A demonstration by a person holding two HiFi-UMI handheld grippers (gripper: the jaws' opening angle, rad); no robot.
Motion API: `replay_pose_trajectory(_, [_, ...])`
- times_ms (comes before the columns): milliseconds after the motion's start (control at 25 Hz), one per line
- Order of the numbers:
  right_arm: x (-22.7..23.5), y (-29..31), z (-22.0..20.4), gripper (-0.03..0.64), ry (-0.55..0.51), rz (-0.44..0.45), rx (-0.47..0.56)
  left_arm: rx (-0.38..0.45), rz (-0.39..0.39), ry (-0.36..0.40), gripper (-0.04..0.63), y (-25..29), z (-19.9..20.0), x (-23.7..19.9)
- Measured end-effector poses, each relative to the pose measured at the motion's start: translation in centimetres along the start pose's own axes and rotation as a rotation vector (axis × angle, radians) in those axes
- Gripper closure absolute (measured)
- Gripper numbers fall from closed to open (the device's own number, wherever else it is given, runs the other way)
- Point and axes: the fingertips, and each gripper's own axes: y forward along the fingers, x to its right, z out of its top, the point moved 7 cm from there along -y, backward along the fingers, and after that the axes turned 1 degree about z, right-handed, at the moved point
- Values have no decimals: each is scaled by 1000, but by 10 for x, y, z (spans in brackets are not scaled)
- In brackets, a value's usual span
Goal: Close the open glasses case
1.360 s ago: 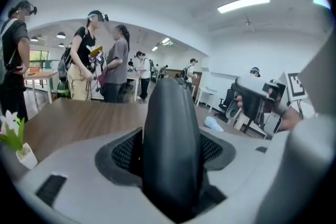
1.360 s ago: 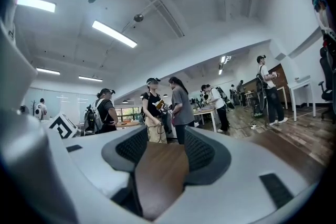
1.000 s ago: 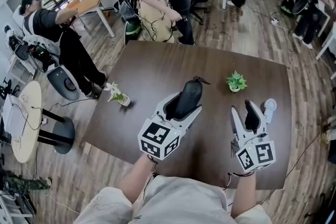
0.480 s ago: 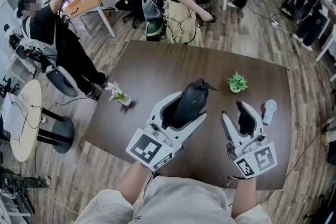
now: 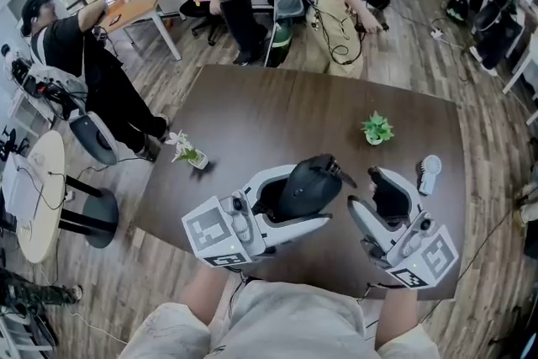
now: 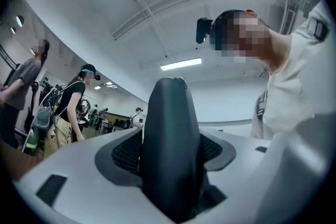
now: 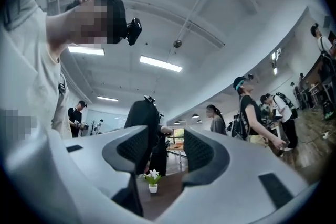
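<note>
Both hand-held grippers risen, tilted upward since earlier frame. Left hand-held gripper (image 5: pixel 321 194) clamped on glasses case (image 5: pixel 307 183), now clear of tabletop (image 5: pixel 269 109). Right hand-held gripper (image 5: pixel 367 188) beside it, jaws apart, empty. Case looks shut; task likely nearly done.

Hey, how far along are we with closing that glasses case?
Done, apparently: the glasses case reads as one dark shell with no gap showing between its halves, though a latch can't be confirmed. In hand: the left gripper is clamped on it. The right gripper is open and empty beside it. Left: probably just checking the seam and setting the case on the table.
</note>
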Motion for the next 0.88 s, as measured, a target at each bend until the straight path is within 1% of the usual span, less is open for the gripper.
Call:
replay_pose_trajectory(120, [-9, 1, 18, 405, -16, 85, 20, -11, -132, -16, 296, -2, 6, 6])
replay_pose_trajectory(240, [-23, 8, 38, 416, -42, 207, 9, -15, -274, -60, 298, -4, 14, 11])
replay_pose_trajectory(280, [-28, 11, 43, 422, -55, 246, -4, -22, -310, -61, 298, -4, 16, 12])
replay_pose_trajectory(360, [-35, 14, 50, 438, -85, 317, -28, -46, -365, -32, 298, -5, 22, 15])
replay_pose_trajectory(440, [-39, 14, 52, 448, -90, 392, -42, -90, -422, -17, 298, -5, 22, 18])
replay_pose_trajectory(520, [-40, 11, 52, 457, -54, 478, -54, -125, -479, -23, 298, -3, 19, 21])
replay_pose_trajectory(640, [-38, 6, 48, 465, 34, 592, -75, -157, -546, -23, 298, -3, 15, 28])
replay_pose_trajectory(760, [-34, 8, 45, 469, 128, 677, -73, -196, -588, -14, 298, -3, 13, 31])
replay_pose_trajectory(880, [-31, 8, 38, 495, 165, 743, -78, -220, -619, -13, 299, 2, 9, 33])
